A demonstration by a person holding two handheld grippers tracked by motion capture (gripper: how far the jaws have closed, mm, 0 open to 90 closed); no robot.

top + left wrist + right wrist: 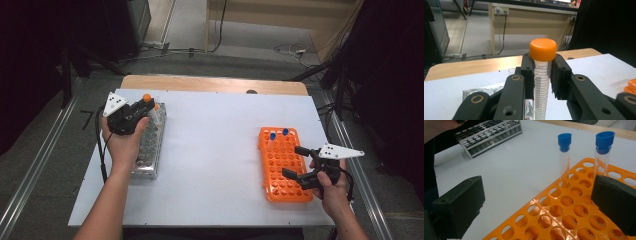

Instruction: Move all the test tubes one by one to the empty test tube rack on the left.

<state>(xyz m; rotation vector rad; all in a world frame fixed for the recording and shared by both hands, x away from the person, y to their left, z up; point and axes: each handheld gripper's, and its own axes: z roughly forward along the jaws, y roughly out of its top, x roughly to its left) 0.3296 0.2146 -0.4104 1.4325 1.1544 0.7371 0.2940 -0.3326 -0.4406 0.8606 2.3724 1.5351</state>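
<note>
Left claw (pixel 148 106) clamped on an orange-capped tube (pixel 542 75) above the metal rack (pixel 148 145), upper left of the high view; right claw (pixel 296 162) open over the orange rack (pixel 280 167) holding two blue-capped tubes (pixel 564 157) — transfer looks early.

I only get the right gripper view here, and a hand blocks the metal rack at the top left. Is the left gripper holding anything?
Observer: Yes. The left gripper is shut on a clear graduated plastic tube with an orange cap, held upright just below the cap.
Operator: Where is it relative to the metal rack?
Observer: In the high view it sits over the far end of the silver metal rack, at the table's left side.
Operator: And my own gripper?
Observer: The right gripper is open, over the right edge of the orange plastic rack, with the two blue-capped tubes at that rack's far end.
</note>
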